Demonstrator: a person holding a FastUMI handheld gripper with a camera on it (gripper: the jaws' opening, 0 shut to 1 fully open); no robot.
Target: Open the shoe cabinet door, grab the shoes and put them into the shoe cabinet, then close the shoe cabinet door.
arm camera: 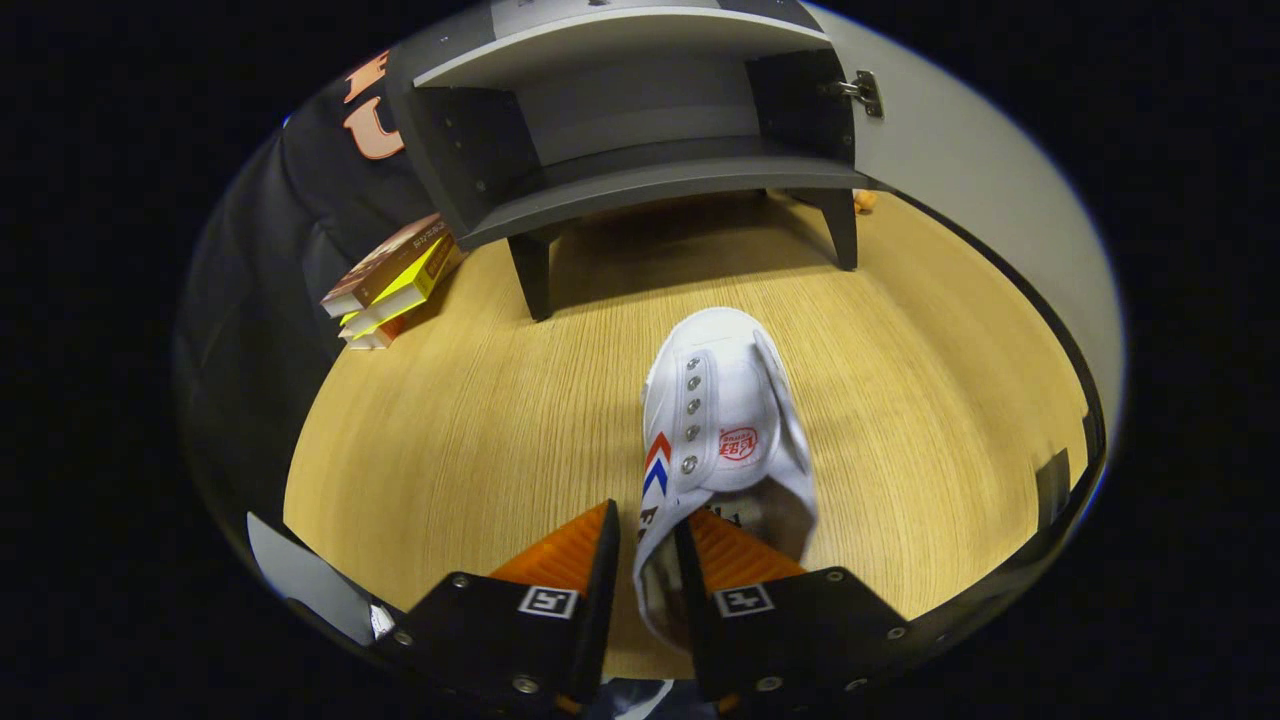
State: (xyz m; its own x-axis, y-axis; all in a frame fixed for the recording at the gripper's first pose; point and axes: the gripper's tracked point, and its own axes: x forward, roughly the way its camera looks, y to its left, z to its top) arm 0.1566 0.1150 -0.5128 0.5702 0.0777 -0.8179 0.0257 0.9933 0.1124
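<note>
Gripper view: white canvas sneaker (722, 420) is being held by the gripper (648, 560), fingers nearly closed and pinching the shoe's side wall near the heel opening, one finger inside the collar, one outside. Toe is being pointed fwd, away from the fingers, twd the shoe cabinet (640, 130). Whether the sole is touching the wooden floor (450, 420) can't be told. Cabinet door (960, 170) is being seen swung open at the cabinet's right, hinge visible at its top. Lower shelf is lying bare, well beyond the shoe. Stack of books (395, 280) is resting beside the cabinet's left leg.
</note>
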